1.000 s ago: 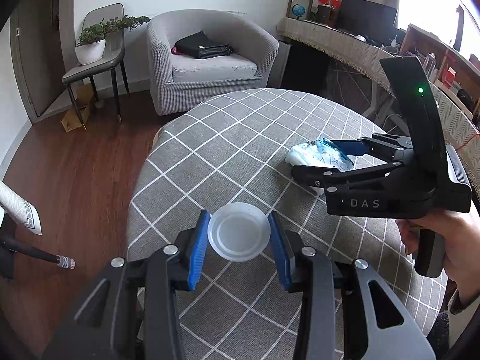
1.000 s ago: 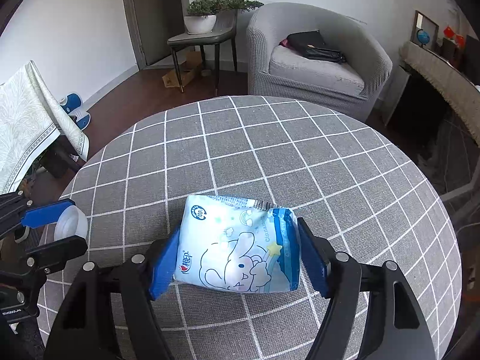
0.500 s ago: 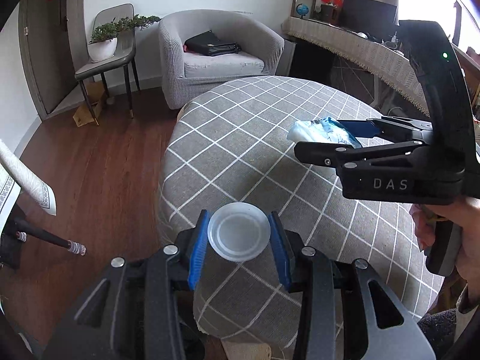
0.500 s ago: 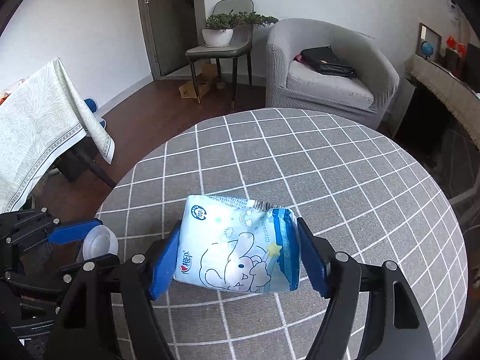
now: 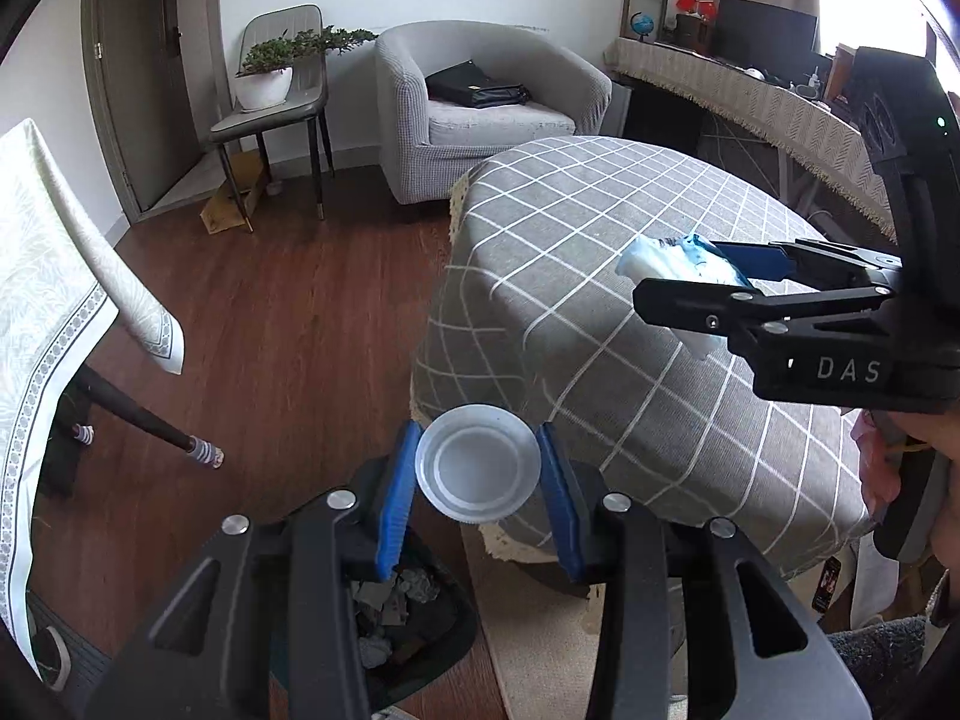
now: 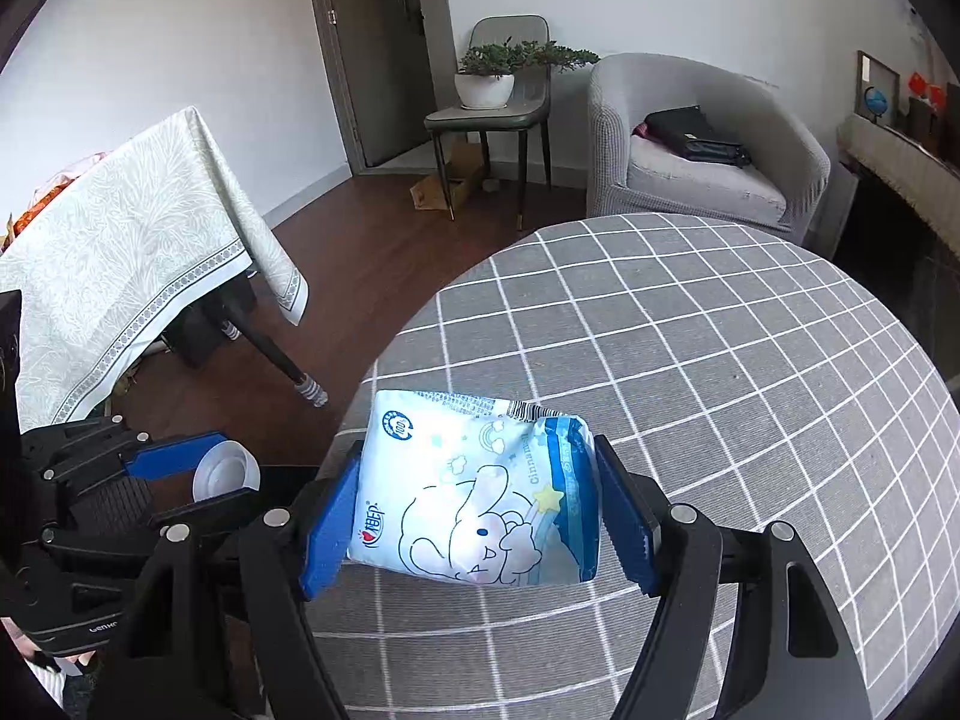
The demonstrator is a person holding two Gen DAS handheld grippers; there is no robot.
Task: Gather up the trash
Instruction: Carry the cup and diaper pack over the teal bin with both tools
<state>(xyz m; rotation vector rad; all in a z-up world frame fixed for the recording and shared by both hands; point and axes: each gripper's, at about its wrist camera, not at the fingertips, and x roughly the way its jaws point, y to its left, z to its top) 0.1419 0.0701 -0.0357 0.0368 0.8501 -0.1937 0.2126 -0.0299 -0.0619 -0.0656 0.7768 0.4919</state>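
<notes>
Clamped between the blue pads of the left gripper is a shallow white plastic cup, its mouth turned toward the camera; the jaws are drawn narrow against its rim on both sides. The cup is held in the air just past the hanging edge of the grey checked tablecloth. Directly below the left gripper, a dark trash bin is seen on the floor, with crumpled scraps already inside it. Its near rim is hidden behind the gripper's black arms.

A blue-and-white snack packet printed with a cartoon rabbit is gripped by the right gripper, whose jaws are spread wide and pressed on the packet's two sides. The packet is carried above the round table, close to its left edge, and appears lifted clear of the cloth.

In the left wrist view the right gripper is seen from the side, well above the tabletop, with a hand on its handle.

Left of the round table, open wooden floor is visible up to a second table draped in a pale patterned cloth, one slanted leg of which reaches into that gap. Farther off, a grey armchair and a chair bearing a potted plant are set against the wall.
</notes>
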